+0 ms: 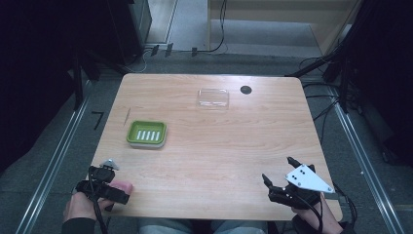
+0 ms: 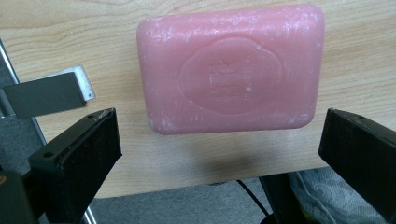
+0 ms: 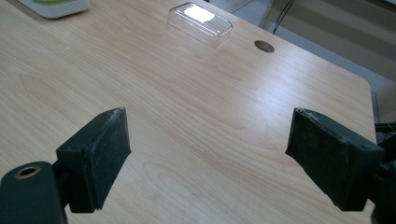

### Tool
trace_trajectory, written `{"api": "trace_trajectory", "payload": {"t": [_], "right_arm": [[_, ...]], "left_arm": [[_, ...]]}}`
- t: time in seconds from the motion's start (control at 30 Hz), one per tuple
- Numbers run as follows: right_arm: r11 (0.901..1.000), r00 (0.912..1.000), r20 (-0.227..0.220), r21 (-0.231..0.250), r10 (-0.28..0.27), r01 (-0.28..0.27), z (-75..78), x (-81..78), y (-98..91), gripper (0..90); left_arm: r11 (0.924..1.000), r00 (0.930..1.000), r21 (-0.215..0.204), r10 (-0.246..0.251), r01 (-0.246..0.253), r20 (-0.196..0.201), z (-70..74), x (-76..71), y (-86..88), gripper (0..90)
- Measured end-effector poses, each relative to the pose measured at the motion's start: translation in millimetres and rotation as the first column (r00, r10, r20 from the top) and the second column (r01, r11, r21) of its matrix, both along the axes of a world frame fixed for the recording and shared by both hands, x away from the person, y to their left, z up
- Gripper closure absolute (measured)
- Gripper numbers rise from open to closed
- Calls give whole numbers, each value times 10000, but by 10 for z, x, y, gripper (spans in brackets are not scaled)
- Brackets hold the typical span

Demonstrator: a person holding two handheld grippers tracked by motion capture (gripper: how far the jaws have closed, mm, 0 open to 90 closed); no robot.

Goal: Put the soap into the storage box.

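**Soap at the near left corner, both grippers wide**

My left gripper [image 1: 113, 187] hangs over the near left corner of the desk [image 1: 209, 161], fingers [image 2: 79, 158] spread wide with nothing between them. The pink soap [image 2: 231, 67] lies flat on the wood just beyond their tips, close to the desk's edge, untouched. My right gripper [image 1: 277, 179] sits at the near right corner, its fingers [image 3: 95, 156] also apart over bare wood. Farther out on the left I see the green dish [image 1: 146, 134], well away from the soap. Beyond that, toward the far edge, a clear lid [image 1: 213, 98] lies beside a dark hole [image 1: 246, 89].
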State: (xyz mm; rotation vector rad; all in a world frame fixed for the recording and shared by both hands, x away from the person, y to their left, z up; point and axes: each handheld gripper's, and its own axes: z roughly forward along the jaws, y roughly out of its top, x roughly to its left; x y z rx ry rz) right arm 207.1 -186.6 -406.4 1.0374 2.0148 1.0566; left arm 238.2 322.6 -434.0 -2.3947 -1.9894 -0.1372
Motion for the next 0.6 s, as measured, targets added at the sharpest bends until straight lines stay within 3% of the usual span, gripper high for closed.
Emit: {"api": "trace_trajectory", "payload": {"t": [0.43,0.47,0.6], "right_arm": [[9999,10000,36,-93,-42,42,2,-15,-3,136],[9999,10000,37,-83,-63,63,2,-15,-11,136],[9999,9999,53,-45,-101,101,0,-18,-24,136]], "left_arm": [[9999,9999,51,-93,92,64,4,37,-15,0],[10000,9997,-52,-57,58,246,17,45,-23,0],[10000,9994,-24,-86,87,345,43,73,-31,0]]}}
